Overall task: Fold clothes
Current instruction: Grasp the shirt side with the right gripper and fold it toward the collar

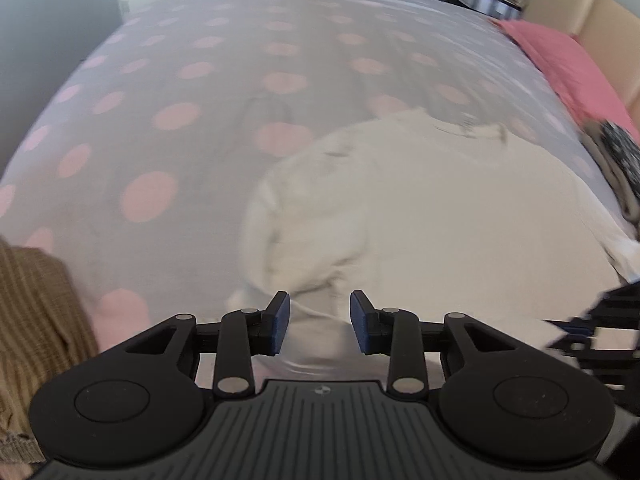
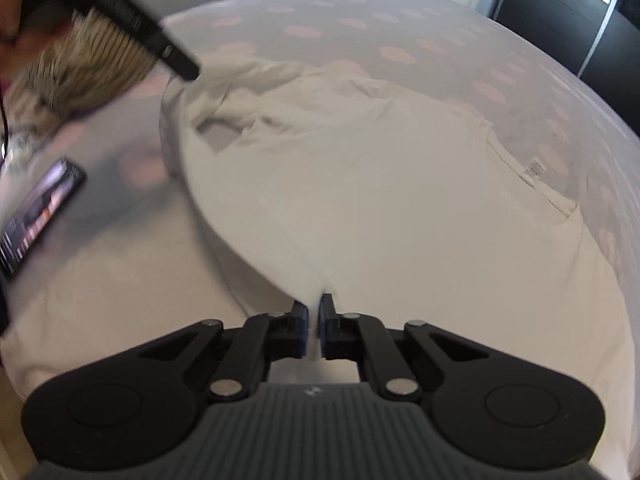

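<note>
Right gripper point(image 2: 314, 322) pinches a fold of the cream shirt point(image 2: 360, 184) on your polka-dot bed point(image 2: 420, 32).
Your left gripper point(image 1: 319, 322) hangs with its jaws apart above a bunched edge of the same shirt point(image 1: 420, 208), gripping nothing; the garment lies spread across the bedcover, its label showing at the right; a phone point(image 2: 36, 212) rests to its left; a brown striped garment point(image 1: 32, 340) sits nearby; a pink pillow point(image 1: 560, 64) lies beyond.
</note>
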The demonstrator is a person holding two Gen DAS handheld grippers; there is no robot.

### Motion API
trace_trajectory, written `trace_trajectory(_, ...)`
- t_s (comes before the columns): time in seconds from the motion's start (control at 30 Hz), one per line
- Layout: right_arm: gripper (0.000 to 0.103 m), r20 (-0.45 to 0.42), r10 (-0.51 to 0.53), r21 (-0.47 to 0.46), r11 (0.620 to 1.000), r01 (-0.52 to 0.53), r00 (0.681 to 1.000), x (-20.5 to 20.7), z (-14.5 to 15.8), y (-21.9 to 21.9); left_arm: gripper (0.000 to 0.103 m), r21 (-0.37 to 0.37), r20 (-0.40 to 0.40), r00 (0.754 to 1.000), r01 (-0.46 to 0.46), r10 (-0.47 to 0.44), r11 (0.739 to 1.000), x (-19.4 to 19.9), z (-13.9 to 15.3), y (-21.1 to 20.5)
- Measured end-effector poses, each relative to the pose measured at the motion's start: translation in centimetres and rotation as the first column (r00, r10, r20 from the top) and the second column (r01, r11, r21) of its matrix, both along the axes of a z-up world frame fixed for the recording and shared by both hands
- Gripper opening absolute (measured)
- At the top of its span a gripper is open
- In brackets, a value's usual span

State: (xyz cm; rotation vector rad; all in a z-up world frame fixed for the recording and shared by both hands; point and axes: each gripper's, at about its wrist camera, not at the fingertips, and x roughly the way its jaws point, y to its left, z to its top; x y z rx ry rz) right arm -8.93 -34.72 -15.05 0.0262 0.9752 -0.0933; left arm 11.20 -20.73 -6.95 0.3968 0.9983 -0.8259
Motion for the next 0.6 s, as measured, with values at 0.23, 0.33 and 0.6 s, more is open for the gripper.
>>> trace_trajectory(0.23,0.006,0.191,-0.201,0.167,0.971,0.17,0.961,-1.4,6.4,-6.0,0.031,-0.001,0.034,0.996,-0.086,0.086,0.996,2.0,-0.1,1.7)
trace_trajectory(0.33,0.006,0.223,-0.31,0.197,0.943,0.269,0.924,-2.8,7.7,-9.0,0.031,0.026,0.053,0.997,-0.061,0.06,0.998,1.7,-0.5,1.5)
trace_trajectory(0.6,0.005,0.177,-0.597,0.263,0.795,0.547,0.783,-7.3,7.2,-17.5,0.031,0.083,0.088,0.995,0.049,-0.056,0.995,-0.2,-2.7,0.1)
